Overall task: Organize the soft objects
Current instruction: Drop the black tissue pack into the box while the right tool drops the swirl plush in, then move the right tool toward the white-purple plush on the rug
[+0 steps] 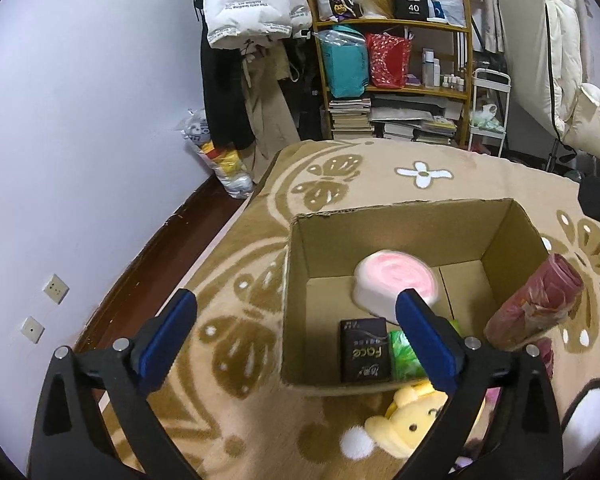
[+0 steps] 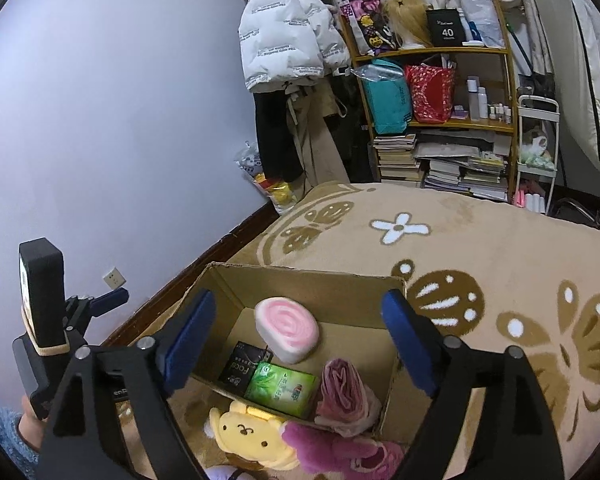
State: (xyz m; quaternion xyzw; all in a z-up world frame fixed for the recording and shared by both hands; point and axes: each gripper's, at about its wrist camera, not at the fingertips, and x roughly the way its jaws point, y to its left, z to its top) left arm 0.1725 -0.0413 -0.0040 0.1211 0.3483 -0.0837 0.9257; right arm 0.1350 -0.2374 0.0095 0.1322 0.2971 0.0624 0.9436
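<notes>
Both grippers wide open, nothing between the jaws. Left gripper point(image 1: 296, 326) hanging over the near-left corner of the box point(image 1: 296, 280); right gripper point(image 2: 298, 334) hanging over the box's middle, pointed down into it.

Inside the box already: pink swirl cushion point(image 2: 287, 328) toward 12 o'clock, dark Face pack point(image 2: 238, 368) at 7 o'clock, green pack point(image 2: 280, 388) just beside it at 6. Pink roll point(image 2: 346, 392) at 4 o'clock, tipped against the right wall, one end up over the rim. Probably a fresh drop, not yet settled.

Still outside, on the blanket point(image 2: 480, 240) against the near wall: yellow plush point(image 2: 246, 434) and magenta plush point(image 2: 332, 450), touching each other.

Likely next step: fetching a plush.

- Back off and up first, clear of the rim, before swinging toward 6 o'clock.
- Yellow plush for the left gripper, magenta for the right; nearer to each, no crossing.
- Jaws kept wide on the approach, then closed on the thickest part of the body, not an ear or limb; soft filling slips and stretches.
- Squeeze deep enough to bunch the fabric, otherwise a sagging, swinging load.
- Lift well above the near wall to avoid snagging cardboard and dragging the light box.
- Release over the bare floor at 2 o'clock, behind the roll, rather than on top of the packs.
- Roll worth nudging flat if it blocks that corner.
</notes>
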